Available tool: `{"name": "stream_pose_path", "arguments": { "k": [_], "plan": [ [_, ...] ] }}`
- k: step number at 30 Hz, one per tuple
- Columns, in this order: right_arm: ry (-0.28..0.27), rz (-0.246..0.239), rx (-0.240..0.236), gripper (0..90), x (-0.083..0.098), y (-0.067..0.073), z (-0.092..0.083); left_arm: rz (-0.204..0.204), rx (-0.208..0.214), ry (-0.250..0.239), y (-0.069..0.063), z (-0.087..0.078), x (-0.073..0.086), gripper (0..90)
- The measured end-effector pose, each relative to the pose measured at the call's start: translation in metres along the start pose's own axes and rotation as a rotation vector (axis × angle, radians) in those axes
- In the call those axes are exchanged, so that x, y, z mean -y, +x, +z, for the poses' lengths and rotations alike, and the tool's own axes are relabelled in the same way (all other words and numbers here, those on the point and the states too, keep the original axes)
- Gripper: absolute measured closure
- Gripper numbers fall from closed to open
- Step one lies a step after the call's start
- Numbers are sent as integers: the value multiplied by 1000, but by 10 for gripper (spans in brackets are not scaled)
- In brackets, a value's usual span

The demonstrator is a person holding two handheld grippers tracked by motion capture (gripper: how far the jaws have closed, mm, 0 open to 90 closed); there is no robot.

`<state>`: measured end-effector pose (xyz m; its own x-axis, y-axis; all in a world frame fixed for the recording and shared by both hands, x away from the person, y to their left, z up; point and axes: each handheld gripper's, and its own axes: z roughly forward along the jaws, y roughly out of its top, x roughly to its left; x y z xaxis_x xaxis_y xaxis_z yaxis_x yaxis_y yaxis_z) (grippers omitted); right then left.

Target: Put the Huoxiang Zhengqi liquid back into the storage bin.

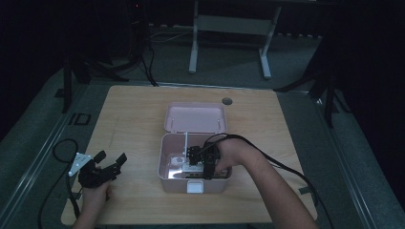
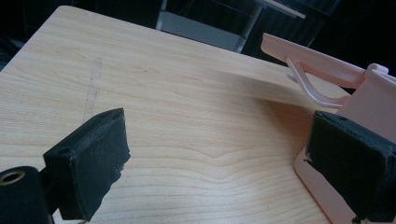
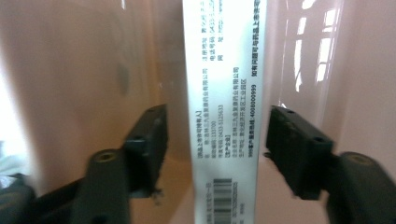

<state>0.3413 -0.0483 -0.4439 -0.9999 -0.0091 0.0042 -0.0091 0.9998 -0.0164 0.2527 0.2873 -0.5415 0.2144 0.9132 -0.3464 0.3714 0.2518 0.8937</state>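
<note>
Pink plastic box (image 1: 165,162) with its lid (image 1: 196,117) tipped back sits in the middle of the light wooden table (image 1: 133,109). The right gripper (image 1: 206,168) reaches down inside it. Between its jaws stands a thin white cardboard packet (image 3: 223,112) with small print and a barcode. Its long side runs straight away from the gripper, and both pads sit a little apart from it, so nothing is squeezed. It looks like a medicine packet, but the print is blurry. The left gripper (image 1: 111,162) waits wide open on the table, left of the box, much farther from the packet.

White printed carton (image 3: 223,116) inside pink box (image 1: 165,162)
</note>
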Motion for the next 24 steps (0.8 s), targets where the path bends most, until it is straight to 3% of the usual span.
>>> {"name": "stream_pose_path", "arguments": {
  "k": [3,8,12,15,17,20,24],
  "plan": [
    [-17,-4,11,338,3,0,-10,-2,1,-2,0,0,0,62],
    [-111,0,26,246,13,-1,-34,-3,1,0,0,1,0,62],
    [-147,54,58,107,19,-4,-48,-4,0,0,0,1,0,62],
    [-176,78,86,94,23,-5,-53,-4,-1,0,0,1,0,62],
    [-237,118,111,92,28,-7,-60,-4,-2,0,0,0,0,62],
    [-284,145,125,92,34,-8,-67,-5,-3,0,0,1,0,62],
    [-325,180,163,92,43,-9,-72,-4,-3,0,0,0,0,62]
  ]
}}
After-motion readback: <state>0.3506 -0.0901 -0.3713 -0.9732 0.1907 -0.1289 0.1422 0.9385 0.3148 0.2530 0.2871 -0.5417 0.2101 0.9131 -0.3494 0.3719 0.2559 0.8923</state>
